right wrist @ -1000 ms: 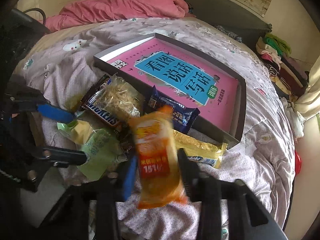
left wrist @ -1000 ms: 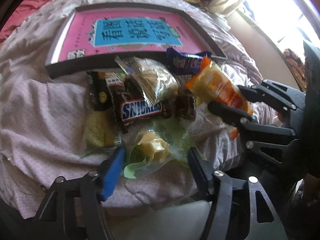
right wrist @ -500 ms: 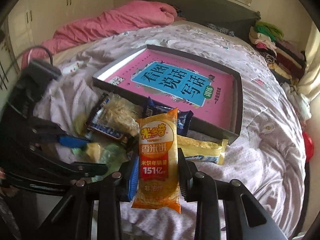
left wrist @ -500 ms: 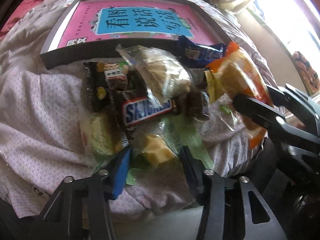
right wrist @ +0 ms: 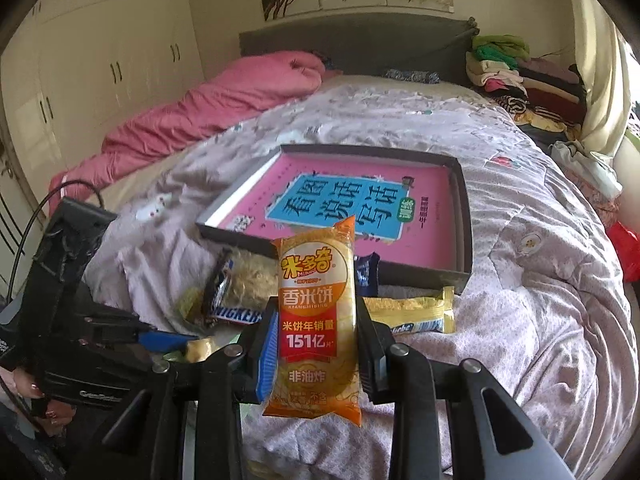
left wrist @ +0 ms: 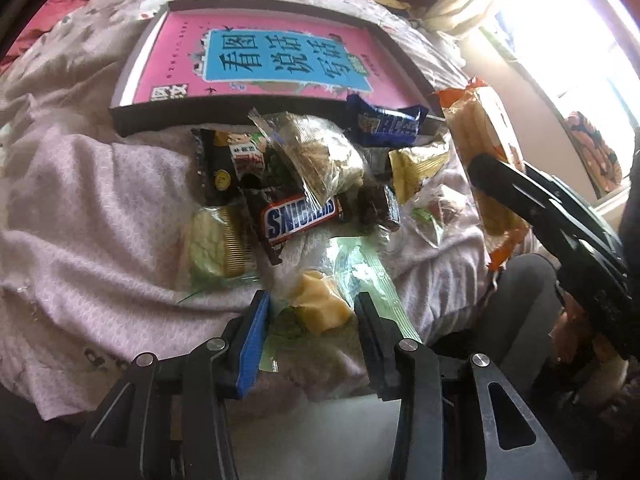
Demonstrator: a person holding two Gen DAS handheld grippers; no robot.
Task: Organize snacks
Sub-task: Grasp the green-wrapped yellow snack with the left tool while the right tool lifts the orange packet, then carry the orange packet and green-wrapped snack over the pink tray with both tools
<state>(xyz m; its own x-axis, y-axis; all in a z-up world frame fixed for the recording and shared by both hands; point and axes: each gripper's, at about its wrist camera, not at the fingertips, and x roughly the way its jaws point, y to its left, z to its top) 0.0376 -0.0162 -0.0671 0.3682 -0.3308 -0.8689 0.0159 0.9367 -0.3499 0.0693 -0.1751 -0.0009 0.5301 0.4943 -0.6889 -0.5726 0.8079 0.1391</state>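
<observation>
Clamping the orange rice-cracker packet point(right wrist: 316, 320) upright above the snack pile, the right gripper point(right wrist: 316, 350) looks mid-carry toward the dark tray point(right wrist: 464, 216) (pink-lined, beyond the pile), needing a forward reach and release, while the left gripper point(left wrist: 312, 312) straddles, unclosed, a pale-green-wrapped yellow snack point(left wrist: 320, 300).

The orange rice cracker pack point(right wrist: 316, 332) stood upright, lifted above the bed. The Snickers bar point(left wrist: 300, 216), a clear noodle bag point(left wrist: 320, 156), a blue wrapper point(left wrist: 388, 124) and a yellow bar point(right wrist: 412, 312) lay piled before the dark tray point(right wrist: 464, 216).
</observation>
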